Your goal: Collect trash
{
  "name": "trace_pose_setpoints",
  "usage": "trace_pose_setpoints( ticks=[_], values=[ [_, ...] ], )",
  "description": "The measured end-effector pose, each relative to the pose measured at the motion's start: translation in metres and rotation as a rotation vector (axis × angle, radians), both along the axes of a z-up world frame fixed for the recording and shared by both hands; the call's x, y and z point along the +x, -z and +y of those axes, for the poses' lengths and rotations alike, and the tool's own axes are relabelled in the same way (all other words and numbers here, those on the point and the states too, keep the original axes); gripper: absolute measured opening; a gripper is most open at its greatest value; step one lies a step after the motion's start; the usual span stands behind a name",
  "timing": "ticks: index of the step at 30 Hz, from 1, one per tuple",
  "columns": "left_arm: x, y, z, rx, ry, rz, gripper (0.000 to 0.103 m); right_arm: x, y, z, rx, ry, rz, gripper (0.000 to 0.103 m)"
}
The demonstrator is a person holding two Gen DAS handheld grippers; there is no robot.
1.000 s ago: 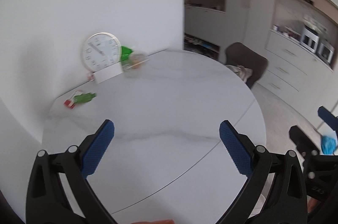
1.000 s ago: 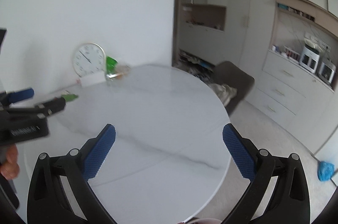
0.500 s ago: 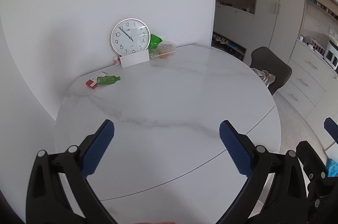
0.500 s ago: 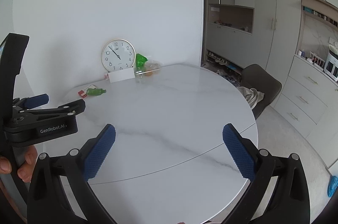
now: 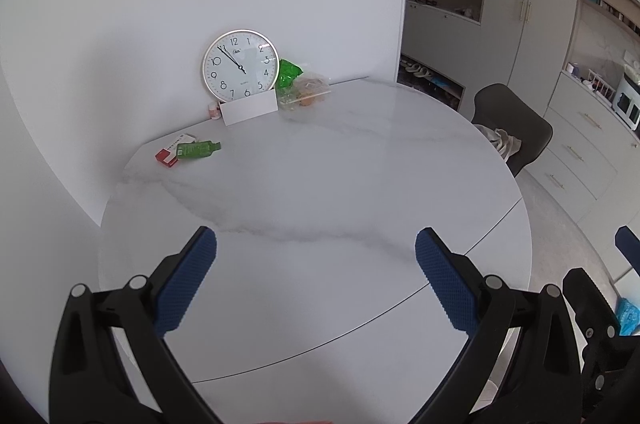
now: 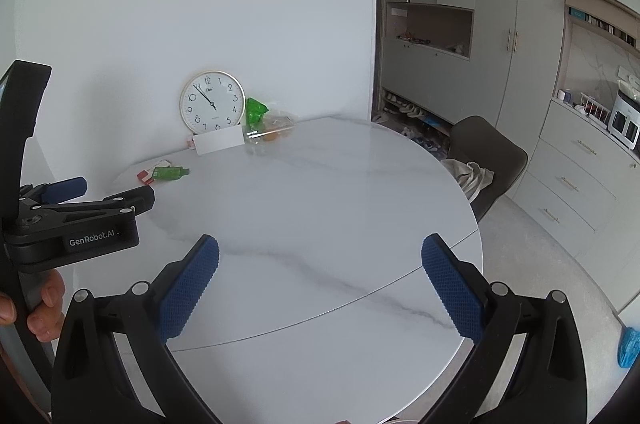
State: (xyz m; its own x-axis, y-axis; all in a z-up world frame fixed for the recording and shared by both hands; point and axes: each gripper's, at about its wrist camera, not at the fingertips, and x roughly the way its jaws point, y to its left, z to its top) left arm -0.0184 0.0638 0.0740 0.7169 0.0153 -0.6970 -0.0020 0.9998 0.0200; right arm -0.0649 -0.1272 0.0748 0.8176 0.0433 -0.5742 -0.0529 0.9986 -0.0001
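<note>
On the far left of the round white marble table lie a small green bottle and a red and white box, touching each other. Farther back, beside the wall, sit a green wrapper and a clear plastic container with food scraps. My left gripper hovers open over the near part of the table, nothing between its fingers. My right gripper is also open and empty, to the right of the left one. The bottle and wrapper show in the right wrist view too.
A round wall clock leans on the wall behind a white card, with a tiny bottle beside it. A dark chair with a cloth stands right of the table. Grey cabinets line the right side; a blue bag lies on the floor.
Both views have swung left and steadied, bringing the clock and the trash items nearer the middle of the frame. Both grippers stay open.
</note>
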Motion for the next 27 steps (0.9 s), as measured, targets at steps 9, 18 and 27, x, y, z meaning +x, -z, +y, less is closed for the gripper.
trace_pose_setpoints(
  ticks=[9,18,27],
  values=[
    [0.0032,0.0015,0.0003,-0.002,-0.002,0.003,0.095,0.0047,0.0040,0.0003,-0.007,0.000,0.009,0.101],
    [0.0056,0.0037,-0.0009,-0.008,-0.004,0.012,0.095,0.0067,0.0064,-0.0009,-0.012,-0.003,0.018,0.101],
    [0.0063,0.0035,-0.0007,-0.008,-0.003,0.014,0.095,0.0029,0.0077,-0.0031,-0.007,0.001,0.015,0.101]
  ],
)
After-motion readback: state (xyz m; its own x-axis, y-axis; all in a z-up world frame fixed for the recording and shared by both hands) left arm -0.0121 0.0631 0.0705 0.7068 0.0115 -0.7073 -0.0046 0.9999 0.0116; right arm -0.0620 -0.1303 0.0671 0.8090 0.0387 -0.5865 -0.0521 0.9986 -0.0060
